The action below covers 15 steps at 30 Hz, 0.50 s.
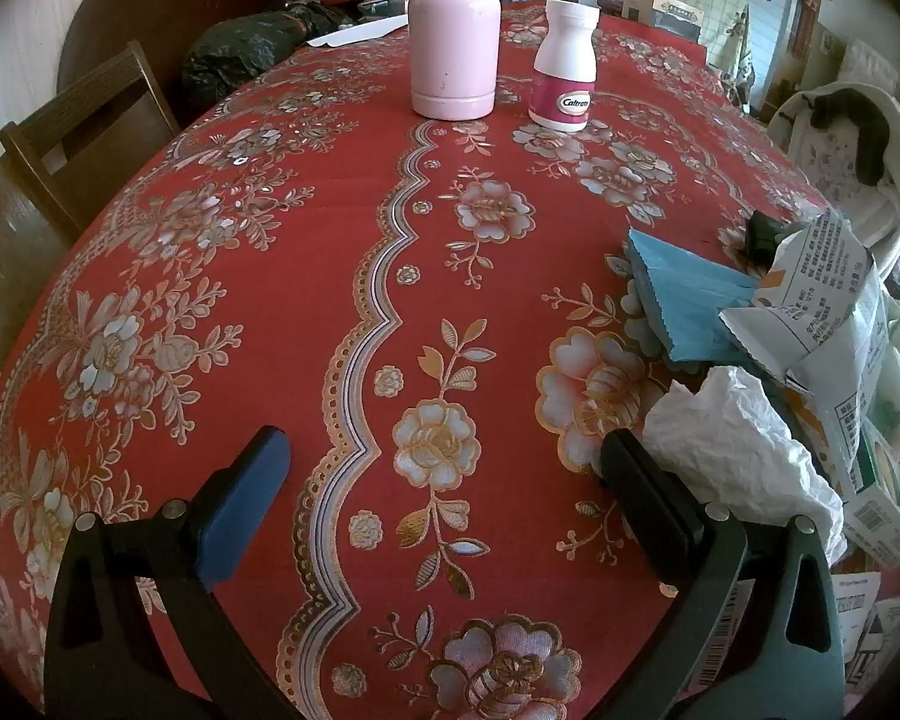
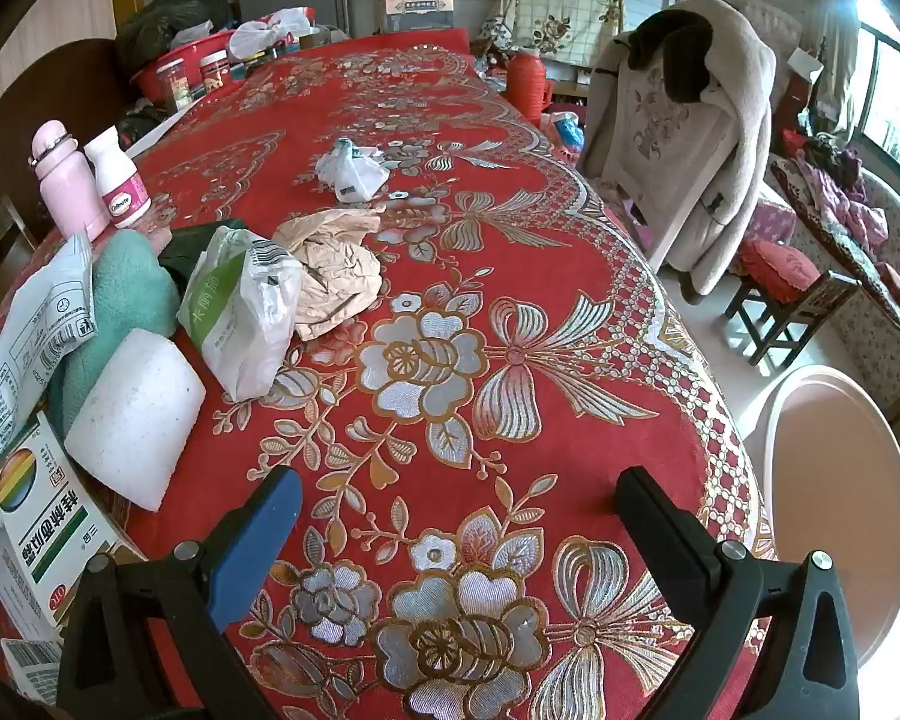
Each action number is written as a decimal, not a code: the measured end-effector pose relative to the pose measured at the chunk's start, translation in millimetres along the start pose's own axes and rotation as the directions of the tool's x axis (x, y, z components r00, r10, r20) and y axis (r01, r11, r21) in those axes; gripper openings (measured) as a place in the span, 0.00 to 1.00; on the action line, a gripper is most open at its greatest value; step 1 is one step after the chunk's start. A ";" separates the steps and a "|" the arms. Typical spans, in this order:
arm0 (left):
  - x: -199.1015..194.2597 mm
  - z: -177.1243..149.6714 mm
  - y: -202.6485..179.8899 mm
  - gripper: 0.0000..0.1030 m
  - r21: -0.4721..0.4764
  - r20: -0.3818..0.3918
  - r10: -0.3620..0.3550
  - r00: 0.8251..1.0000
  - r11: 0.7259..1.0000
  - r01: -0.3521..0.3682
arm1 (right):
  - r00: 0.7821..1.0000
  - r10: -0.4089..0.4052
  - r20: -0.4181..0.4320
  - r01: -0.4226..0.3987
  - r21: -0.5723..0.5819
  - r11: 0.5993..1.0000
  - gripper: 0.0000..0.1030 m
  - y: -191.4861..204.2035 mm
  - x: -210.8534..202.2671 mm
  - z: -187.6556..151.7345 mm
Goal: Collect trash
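Trash lies on the red flowered tablecloth (image 2: 510,228). In the right wrist view: a white foam block (image 2: 135,417), a green-and-white plastic bag (image 2: 243,306), crumpled beige paper (image 2: 336,276), a teal cloth (image 2: 123,300), a medicine box (image 2: 42,510) and a far white bag (image 2: 351,171). In the left wrist view: crumpled white tissue (image 1: 744,450), a blue packet (image 1: 684,306) and a printed wrapper (image 1: 822,300) at the right. My left gripper (image 1: 444,450) is open and empty, its right finger beside the tissue. My right gripper (image 2: 456,492) is open and empty over bare cloth.
A pink flask (image 1: 453,36) and a white pill bottle (image 1: 564,66) stand at the far side. A wooden chair (image 1: 84,132) is at the left. A coat-draped chair (image 2: 684,138), a round pink bin (image 2: 834,498) and a stool (image 2: 780,288) are right of the table.
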<state>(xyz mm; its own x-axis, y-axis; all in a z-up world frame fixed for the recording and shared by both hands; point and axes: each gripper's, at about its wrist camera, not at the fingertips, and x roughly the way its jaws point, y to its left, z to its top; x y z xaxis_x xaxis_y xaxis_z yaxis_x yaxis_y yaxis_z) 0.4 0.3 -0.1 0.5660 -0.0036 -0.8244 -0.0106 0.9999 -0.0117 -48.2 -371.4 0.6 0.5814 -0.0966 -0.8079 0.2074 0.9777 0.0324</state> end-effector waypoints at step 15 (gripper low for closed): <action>-119.5 -18.4 2.3 0.99 -0.073 0.088 0.061 0.994 0.996 -0.054 | 0.999 0.026 0.029 -0.024 -0.063 0.998 0.99 -12.3 -88.3 -3.3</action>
<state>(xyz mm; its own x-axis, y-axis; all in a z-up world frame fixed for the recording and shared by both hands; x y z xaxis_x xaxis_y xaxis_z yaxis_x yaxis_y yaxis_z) -82.5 2.8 88.0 0.6346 0.0585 -0.7706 -0.1016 0.9948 -0.0081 -104.7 -374.3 69.5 0.6094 -0.0770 -0.7891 0.1433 0.9896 0.0141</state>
